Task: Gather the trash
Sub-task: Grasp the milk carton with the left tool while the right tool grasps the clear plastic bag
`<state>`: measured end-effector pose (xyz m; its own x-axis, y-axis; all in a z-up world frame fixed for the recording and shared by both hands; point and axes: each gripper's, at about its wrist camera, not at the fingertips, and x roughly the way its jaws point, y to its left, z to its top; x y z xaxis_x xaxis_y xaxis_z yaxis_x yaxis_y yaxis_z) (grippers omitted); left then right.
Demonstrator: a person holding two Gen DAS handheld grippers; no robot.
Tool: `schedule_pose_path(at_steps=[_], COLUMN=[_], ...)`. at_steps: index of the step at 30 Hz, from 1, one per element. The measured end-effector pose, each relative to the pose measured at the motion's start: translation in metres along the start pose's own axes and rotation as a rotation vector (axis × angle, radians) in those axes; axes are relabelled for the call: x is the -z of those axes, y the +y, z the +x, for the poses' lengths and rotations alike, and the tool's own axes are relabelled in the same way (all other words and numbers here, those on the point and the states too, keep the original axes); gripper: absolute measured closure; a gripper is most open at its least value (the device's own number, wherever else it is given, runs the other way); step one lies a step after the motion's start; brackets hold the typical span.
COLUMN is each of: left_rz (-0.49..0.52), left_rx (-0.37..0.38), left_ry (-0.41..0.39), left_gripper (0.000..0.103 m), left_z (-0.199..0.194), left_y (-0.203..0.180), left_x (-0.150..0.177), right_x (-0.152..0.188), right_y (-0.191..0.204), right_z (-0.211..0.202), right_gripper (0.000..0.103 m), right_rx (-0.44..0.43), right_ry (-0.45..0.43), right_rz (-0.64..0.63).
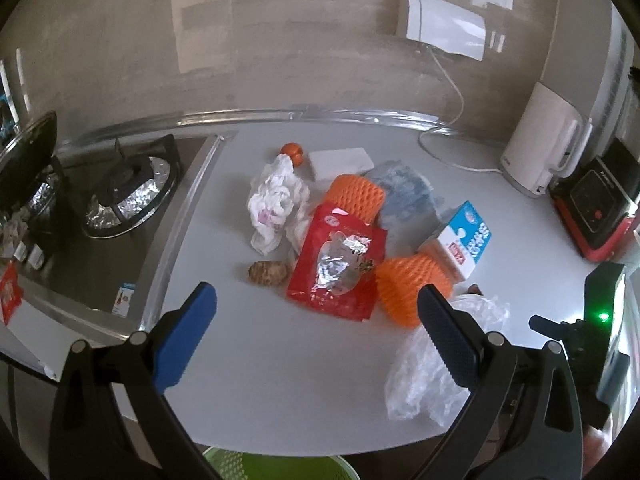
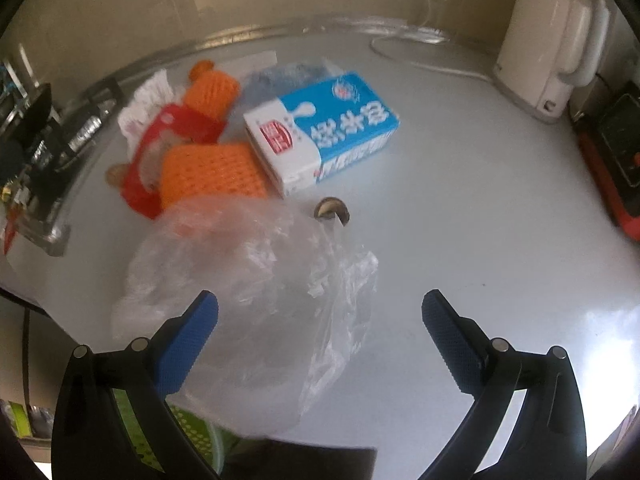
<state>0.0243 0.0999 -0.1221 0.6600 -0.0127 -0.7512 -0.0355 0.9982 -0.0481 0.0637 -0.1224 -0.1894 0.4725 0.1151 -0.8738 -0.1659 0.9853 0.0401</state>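
Trash lies in a heap on the white counter [image 1: 280, 360]. It holds a red snack wrapper [image 1: 340, 268], two orange foam nets [image 1: 412, 288] [image 1: 356, 196], a blue and white milk carton [image 1: 464, 244] [image 2: 324, 128], a crumpled white bag [image 1: 276, 204], a clear plastic bag [image 1: 432, 364] [image 2: 248, 280], a brown scrap [image 1: 268, 272] and a small shell piece [image 2: 332, 210]. My left gripper [image 1: 316, 320] is open above the counter's front edge, short of the wrapper. My right gripper [image 2: 320, 332] is open over the clear bag. A green basket [image 1: 280, 466] [image 2: 188, 436] sits below the edge.
A gas stove [image 1: 120, 200] with foil-lined burners is at the left. A white kettle [image 1: 544, 148] [image 2: 556, 36] with its cord and a red and black appliance [image 1: 596, 212] stand at the right. A white block [image 1: 340, 162] and an orange fruit [image 1: 292, 152] lie behind the heap.
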Motion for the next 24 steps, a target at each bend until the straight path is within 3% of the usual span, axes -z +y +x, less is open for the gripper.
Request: schedule_pose_path(at_steps=[5, 6, 8, 9, 11, 12, 14, 18, 21, 24], left_rz=[0.019, 0.029, 0.056, 0.076, 0.13, 0.173, 0.301, 0.519, 0.666, 0.74], left_rx=[0.001, 0.008, 0.035, 0.06, 0.109, 0.131, 0.174, 0.22, 0.203, 0.169], left_ry=[0.038, 0.049, 0.055, 0.054, 0.044, 0.04, 0.03, 0.034, 0.042, 0.074], left_gripper=[0.007, 0.007, 0.007, 0.007, 0.007, 0.007, 0.007, 0.007, 0.006, 0.006], left_z=[0.033, 0.041, 0.053, 0.058, 0.066, 0.07, 0.079, 0.094, 0.113, 0.139], left_y=[-0.005, -0.01, -0.022, -0.031, -0.051, -0.064, -0.095, -0.144, -0.171, -0.187], left_x=[-0.004, -0.006, -0.012, -0.016, -0.024, -0.028, -0.033, -0.028, -0.021, -0.02], right_x=[0.001, 0.001, 0.004, 0.004, 0.004, 0.005, 0.004, 0.003, 0.003, 0.001], right_y=[-0.007, -0.008, -0.01, -0.011, -0.017, -0.023, -0.036, -0.061, -0.08, -0.095], right_z=[0.019, 0.022, 0.023, 0.023, 0.02, 0.017, 0.011, -0.006, -0.014, -0.021], right_gripper=[0.025, 0.036, 0.047, 0.065, 0.086, 0.092, 0.092, 0.094, 0.096, 0.096], right_rx=[-0.033, -0.048, -0.069, -0.073, -0.085, -0.111, -0.157, -0.127, -0.129, -0.131], right_ry=[0.031, 0.034, 0.018, 0.017, 0.019, 0.02, 0.004, -0.036, -0.056, -0.077], right_rz=[-0.001, -0.003, -0.025, -0.035, -0.035, -0.021, 0.001, 0.006, 0.023, 0.041])
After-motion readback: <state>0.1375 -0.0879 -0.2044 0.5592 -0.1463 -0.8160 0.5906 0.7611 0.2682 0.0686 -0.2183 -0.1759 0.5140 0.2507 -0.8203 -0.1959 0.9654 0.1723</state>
